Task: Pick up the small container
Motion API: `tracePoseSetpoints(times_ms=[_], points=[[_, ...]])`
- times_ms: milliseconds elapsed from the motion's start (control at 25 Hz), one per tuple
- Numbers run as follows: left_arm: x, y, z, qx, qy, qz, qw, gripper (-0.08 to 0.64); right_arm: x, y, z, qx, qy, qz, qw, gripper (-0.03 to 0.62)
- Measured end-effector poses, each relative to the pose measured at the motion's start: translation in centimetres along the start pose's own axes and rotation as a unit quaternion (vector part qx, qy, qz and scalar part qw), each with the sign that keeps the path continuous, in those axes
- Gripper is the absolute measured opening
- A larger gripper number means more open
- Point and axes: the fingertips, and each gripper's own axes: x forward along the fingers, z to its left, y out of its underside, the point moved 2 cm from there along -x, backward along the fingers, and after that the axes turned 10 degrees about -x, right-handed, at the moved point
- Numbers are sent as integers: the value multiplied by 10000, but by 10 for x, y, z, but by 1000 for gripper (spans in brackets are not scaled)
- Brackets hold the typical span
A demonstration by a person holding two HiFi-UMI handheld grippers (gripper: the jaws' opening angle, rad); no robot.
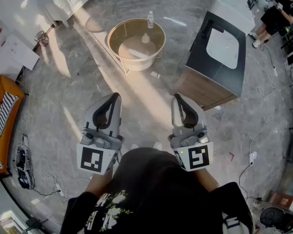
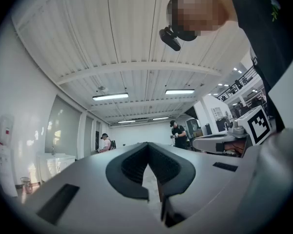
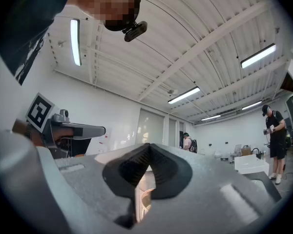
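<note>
left claw (image 1: 116,97) pressed together, empty | right claw (image 1: 178,97) same | both level at the body, approach not begun | small container (image 1: 145,38) in tub (image 1: 136,63), well ahead

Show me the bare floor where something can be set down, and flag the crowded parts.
Widest bare floor: between the left tongs, the round tub and the orange furniture. A narrower sunlit strip runs from the tub to the right tongs, beside the vanity cabinet. Crowded: cables right of the cabinet.
</note>
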Motion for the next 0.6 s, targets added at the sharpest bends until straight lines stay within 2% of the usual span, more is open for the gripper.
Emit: tracePoseSetpoints(times_ms=[280,600], points=[[8,3,-7,61,12,62,10000,11,-2,6,-5,24,-80,79,9999,-6],[12,13,-20,146,-32,220,9996,11,-13,20,-12,247,-497,70,9984,-6]])
